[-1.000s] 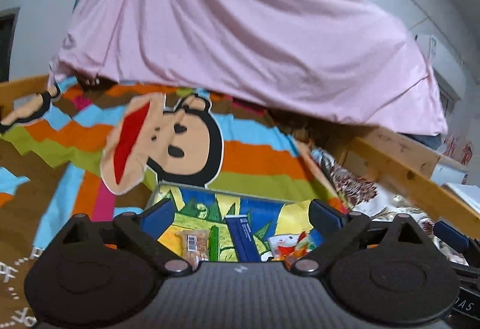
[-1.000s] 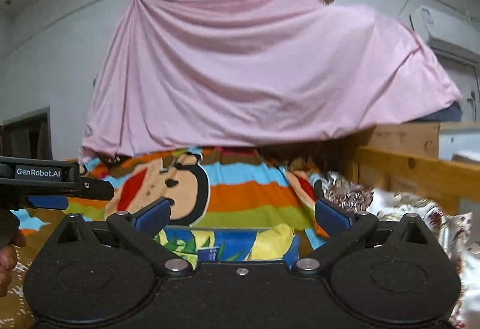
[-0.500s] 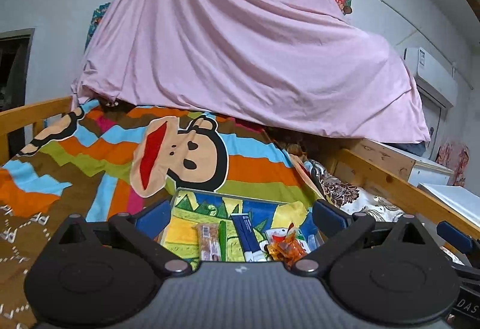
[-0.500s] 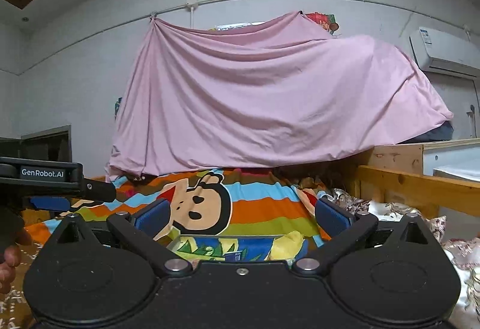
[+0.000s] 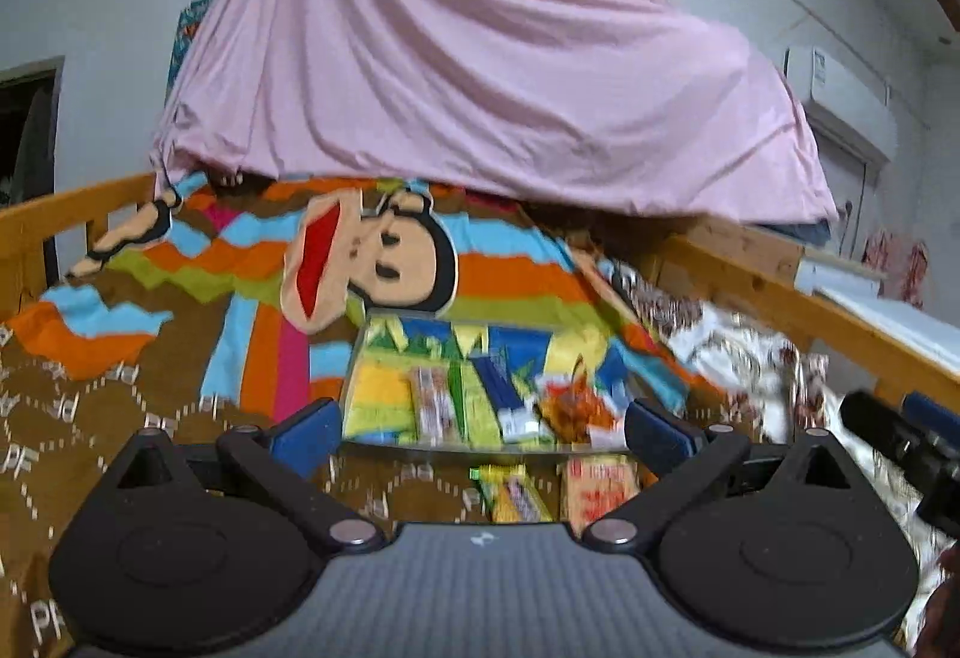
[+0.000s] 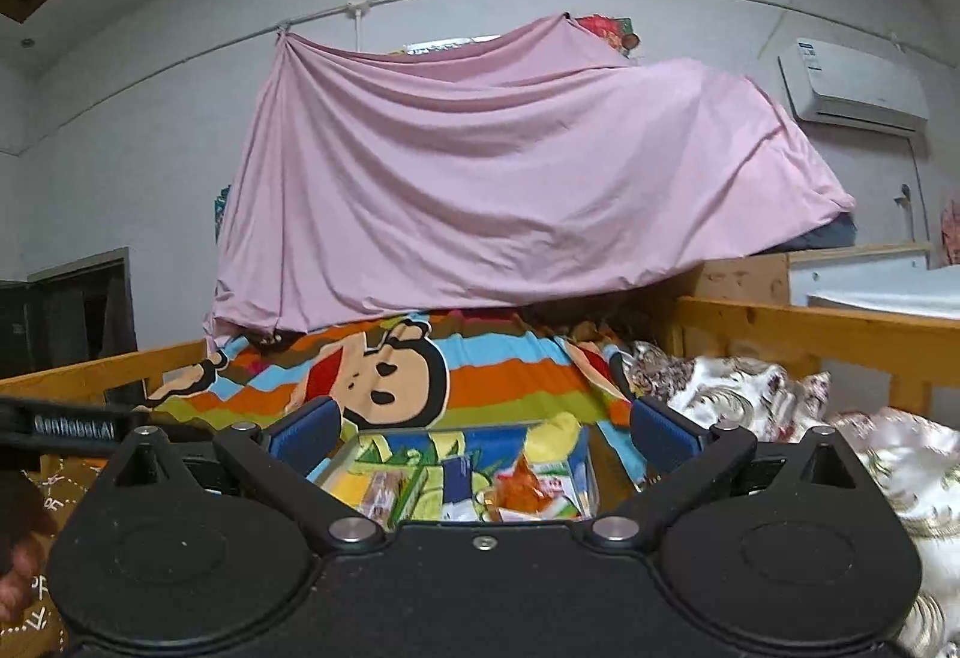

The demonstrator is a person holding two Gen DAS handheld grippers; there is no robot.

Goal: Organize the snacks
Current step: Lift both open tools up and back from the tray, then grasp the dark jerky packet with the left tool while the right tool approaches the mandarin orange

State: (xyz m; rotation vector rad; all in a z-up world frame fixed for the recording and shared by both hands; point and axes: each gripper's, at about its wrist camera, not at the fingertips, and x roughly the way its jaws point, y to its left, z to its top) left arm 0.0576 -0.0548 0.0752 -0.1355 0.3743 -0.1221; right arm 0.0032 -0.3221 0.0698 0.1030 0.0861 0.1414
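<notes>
A colourful tin tray (image 5: 384, 352) lies on the bed and holds several snack packets: a brown bar (image 5: 433, 405), a blue packet (image 5: 503, 394) and an orange bag (image 5: 577, 401). Two more snacks lie on the blanket in front of it, a yellow-green bar (image 5: 515, 496) and a red-and-tan packet (image 5: 601, 487). My left gripper (image 5: 480, 433) hangs open just before the tray, nothing between its blue pads. My right gripper (image 6: 483, 433) is also open and empty, with the tray (image 6: 579, 457) and the orange bag (image 6: 523, 487) ahead of it.
A striped monkey blanket (image 5: 384, 262) covers the bed. Wooden rails (image 5: 798, 310) run along both sides. A pink sheet (image 5: 480, 76) hangs over the far end. A floral quilt (image 6: 750, 400) is bunched at the right. The other gripper's body (image 5: 900, 442) shows at the right edge.
Both cameras have pulled back and risen, so more of the tray and room shows. Two snacks in front of the tray have come into the left wrist view. Both grippers stay open.
</notes>
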